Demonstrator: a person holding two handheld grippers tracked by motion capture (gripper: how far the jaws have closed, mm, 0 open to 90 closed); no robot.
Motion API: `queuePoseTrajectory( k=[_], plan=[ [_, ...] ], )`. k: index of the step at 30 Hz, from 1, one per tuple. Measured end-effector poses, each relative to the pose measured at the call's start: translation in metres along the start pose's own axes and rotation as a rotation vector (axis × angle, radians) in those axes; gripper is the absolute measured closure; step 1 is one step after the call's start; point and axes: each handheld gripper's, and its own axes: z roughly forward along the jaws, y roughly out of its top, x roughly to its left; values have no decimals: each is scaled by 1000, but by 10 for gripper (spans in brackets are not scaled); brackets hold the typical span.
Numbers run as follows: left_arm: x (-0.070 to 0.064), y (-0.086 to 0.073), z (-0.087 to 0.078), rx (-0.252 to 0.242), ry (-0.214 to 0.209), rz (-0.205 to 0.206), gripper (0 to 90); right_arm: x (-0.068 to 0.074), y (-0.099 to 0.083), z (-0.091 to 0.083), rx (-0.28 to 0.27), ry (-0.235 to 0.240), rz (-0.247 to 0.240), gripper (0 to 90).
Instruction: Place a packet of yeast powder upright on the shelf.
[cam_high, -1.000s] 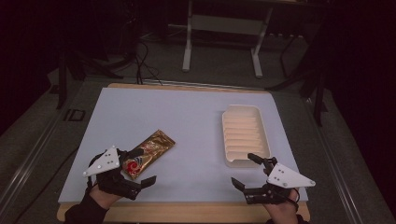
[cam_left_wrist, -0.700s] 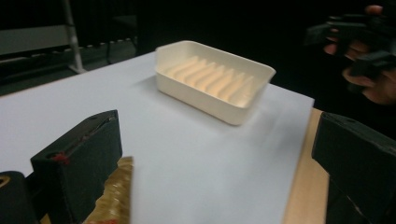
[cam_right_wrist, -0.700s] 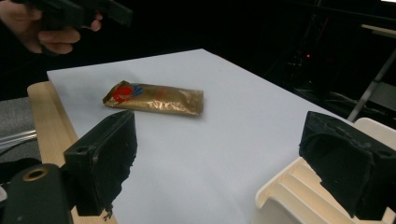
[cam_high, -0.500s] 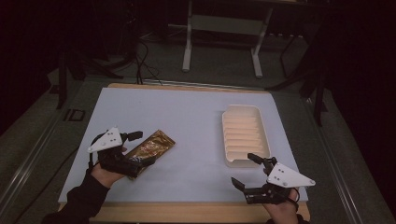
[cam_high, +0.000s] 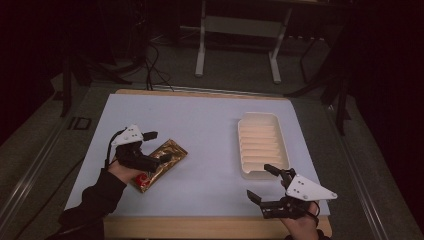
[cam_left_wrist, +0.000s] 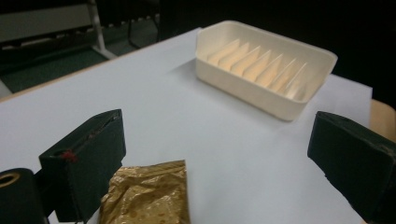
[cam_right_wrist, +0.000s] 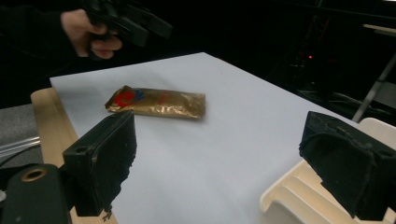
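Note:
A gold foil packet (cam_high: 162, 161) with a red mark at its near end lies flat on the white table (cam_high: 210, 125). My left gripper (cam_high: 159, 146) hovers open above the packet's near half, not touching it. In the left gripper view the gold foil packet (cam_left_wrist: 147, 198) shows low between the wide-apart jaws of the left gripper (cam_left_wrist: 219, 154). My right gripper (cam_high: 259, 181) is open near the front edge, just in front of the cream ribbed tray (cam_high: 262, 145). In the right gripper view the right gripper (cam_right_wrist: 224, 149) frames bare table, with the gold foil packet (cam_right_wrist: 156, 102) beyond.
The cream ribbed tray (cam_left_wrist: 266, 65) has nothing in its slots, and a corner of this tray (cam_right_wrist: 299, 196) sits by the right jaw. The left hand (cam_right_wrist: 86, 30) is raised above the table. A wooden table edge (cam_high: 200, 227) borders the front. Stand legs (cam_high: 202, 45) rise behind.
My left gripper has moved away from the front edge and up along the packet. The packet stays where it was. The right gripper has hardly moved.

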Motion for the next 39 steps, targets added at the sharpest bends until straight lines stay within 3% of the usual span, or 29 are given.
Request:
queuePoseTrajectory(
  k=[7,21,23,27,39],
  plan=[
    [16,-6,17,48,23,-7,76,0,-1,1,2,1,4,108],
    [47,-24,42,122,63,-70,180,-1,-3,2,14,25,11,109],
    [49,-25,44,124,82,-55,227,-1,-4,3,19,31,11,110],
    [56,-27,49,127,73,-68,268,0,-5,4,20,34,15,110],
    [65,-42,72,224,115,-88,269,-2,-7,5,25,38,26,114]
  ],
)
